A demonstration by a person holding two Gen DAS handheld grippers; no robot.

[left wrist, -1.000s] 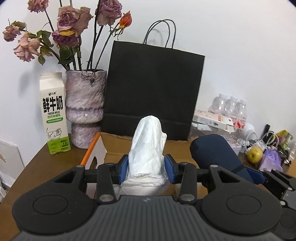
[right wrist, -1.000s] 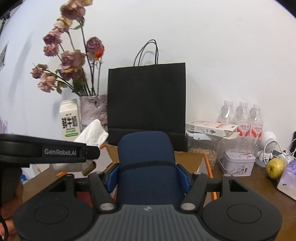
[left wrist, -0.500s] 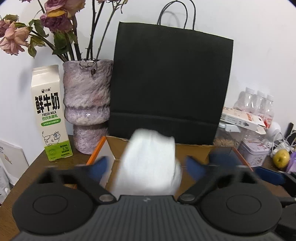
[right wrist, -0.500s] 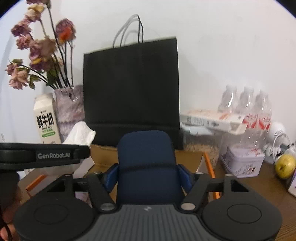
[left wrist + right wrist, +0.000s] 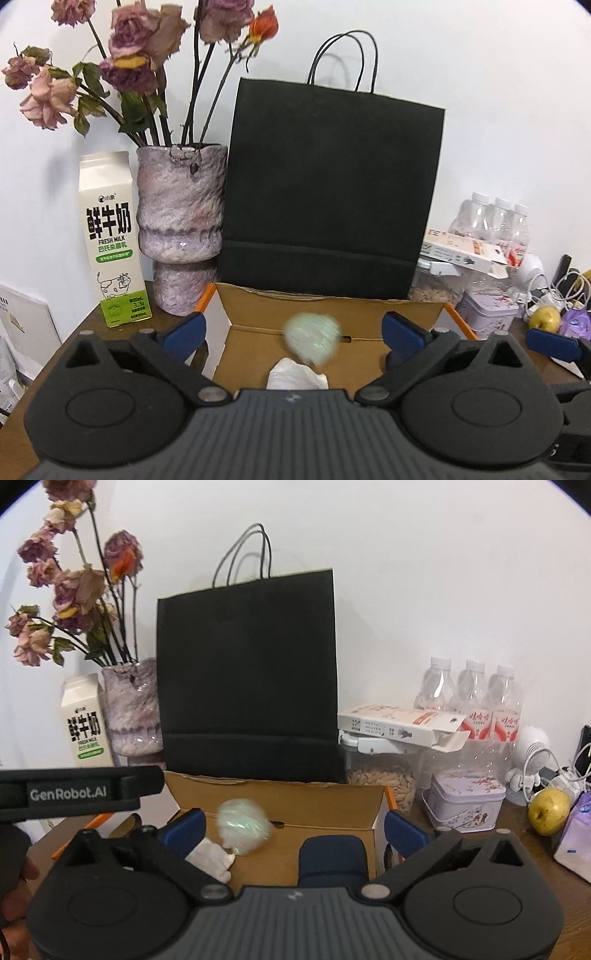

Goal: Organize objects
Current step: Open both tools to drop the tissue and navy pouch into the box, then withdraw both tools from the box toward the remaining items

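Observation:
An open cardboard box point(image 5: 369, 363) stands on the wooden table right below both grippers. My left gripper point(image 5: 293, 328) is open over it, with nothing between its blue pads point(image 5: 184, 328). A white tissue pack point(image 5: 297, 374) lies in the box beneath it. A blurred pale, shiny ball point(image 5: 314, 338) shows just above the pack. My right gripper point(image 5: 294, 828) hangs over the box's right half, its jaws opening. A navy pouch point(image 5: 332, 860) sits low in the box beneath them, touched by neither pad. The tissue pack point(image 5: 210, 856) and ball point(image 5: 242, 825) lie left of the pouch.
A black paper bag point(image 5: 332, 192) stands behind the box. Left of it are a vase of dried roses point(image 5: 181, 229) and a milk carton point(image 5: 112, 243). At the right stand water bottles point(image 5: 472, 698), a seed jar point(image 5: 380, 779), a tin point(image 5: 465, 801), an apple point(image 5: 548, 810) and cables.
Both grippers have opened. The tissue pack left the left gripper and dropped into the box. The navy pouch slipped down out of the right gripper into the box.

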